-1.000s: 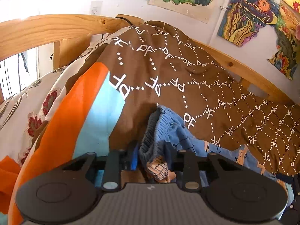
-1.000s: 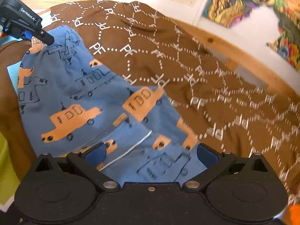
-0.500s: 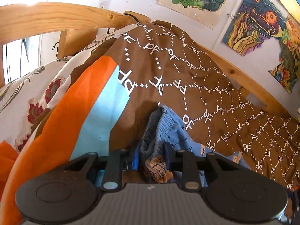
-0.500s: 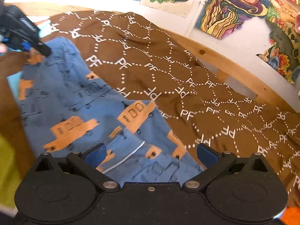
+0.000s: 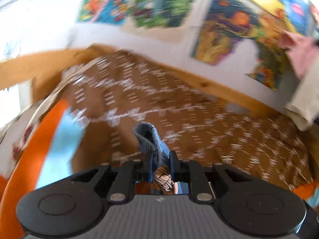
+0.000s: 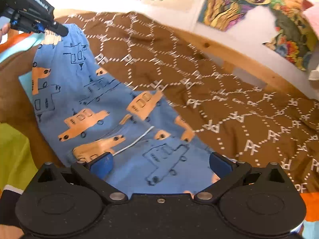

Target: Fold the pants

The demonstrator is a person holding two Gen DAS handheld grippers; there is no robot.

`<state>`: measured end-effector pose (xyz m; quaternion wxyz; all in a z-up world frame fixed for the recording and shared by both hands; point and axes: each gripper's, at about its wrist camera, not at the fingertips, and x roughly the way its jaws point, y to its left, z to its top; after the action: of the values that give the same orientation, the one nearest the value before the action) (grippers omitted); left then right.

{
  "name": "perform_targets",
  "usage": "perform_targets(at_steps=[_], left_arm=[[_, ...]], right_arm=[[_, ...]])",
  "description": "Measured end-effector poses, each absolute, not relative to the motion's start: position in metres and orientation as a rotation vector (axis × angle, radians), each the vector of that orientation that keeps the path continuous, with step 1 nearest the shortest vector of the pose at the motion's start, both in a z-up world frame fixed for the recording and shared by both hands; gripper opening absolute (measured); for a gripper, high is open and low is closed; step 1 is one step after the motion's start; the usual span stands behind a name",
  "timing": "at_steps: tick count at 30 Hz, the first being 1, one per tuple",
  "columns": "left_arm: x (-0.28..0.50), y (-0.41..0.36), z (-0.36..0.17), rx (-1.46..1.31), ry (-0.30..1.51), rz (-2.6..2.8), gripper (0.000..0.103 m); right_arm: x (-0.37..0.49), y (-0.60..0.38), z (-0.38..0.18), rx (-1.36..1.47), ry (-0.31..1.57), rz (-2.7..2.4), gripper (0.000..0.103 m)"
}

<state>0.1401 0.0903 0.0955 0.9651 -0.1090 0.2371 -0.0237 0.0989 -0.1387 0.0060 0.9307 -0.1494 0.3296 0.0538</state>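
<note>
Blue pants (image 6: 99,109) printed with orange cars lie stretched over the brown bed cover, waistband at the far left. My left gripper (image 5: 160,159) pinches the bunched waistband (image 5: 148,137); its jaws are narrow and still closing on the cloth. In the right wrist view the left gripper (image 6: 57,28) holds that waistband corner raised off the cover. My right gripper (image 6: 159,159) stands wide open at the near end of the pants, blue pads (image 6: 102,162) on either side of the fabric, not pressing it. The left wrist view is blurred.
A brown cover with a white PF pattern (image 6: 229,103) spreads over the bed. A wooden bed rail (image 6: 249,67) runs behind it, under posters on the wall (image 6: 239,2). Orange and light blue cloth (image 5: 49,139) lies left, and yellow-green cloth (image 6: 14,155) near left.
The left gripper's jaws have narrowed on the waistband and it has lifted the cloth up off the cover. The right gripper has shifted slightly along the pants, still open.
</note>
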Motion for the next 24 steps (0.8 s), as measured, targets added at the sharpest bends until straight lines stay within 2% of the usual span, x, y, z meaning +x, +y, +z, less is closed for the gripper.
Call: perform_targets(at_steps=[9,21,22,24], left_arm=[[0.151,-0.029,0.117,-0.066,0.495,-0.333,0.017],[0.150,-0.158,0.031,0.148,0.630,-0.576,0.018],[0.148,-0.161,0.025,0.157,0.642,-0.585,0.020],[0.144,-0.167,0.014,0.163,0.668,-0.614,0.037]], right_arm=[[0.071,-0.191,0.015,-0.278,0.636,-0.007,0.102],[0.036,-0.264,0.010,-0.298,0.673,-0.195,0.102],[0.035,-0.268,0.009,-0.296,0.678,-0.203,0.102],[0.032,-0.275,0.007,-0.291,0.689,-0.218,0.102]])
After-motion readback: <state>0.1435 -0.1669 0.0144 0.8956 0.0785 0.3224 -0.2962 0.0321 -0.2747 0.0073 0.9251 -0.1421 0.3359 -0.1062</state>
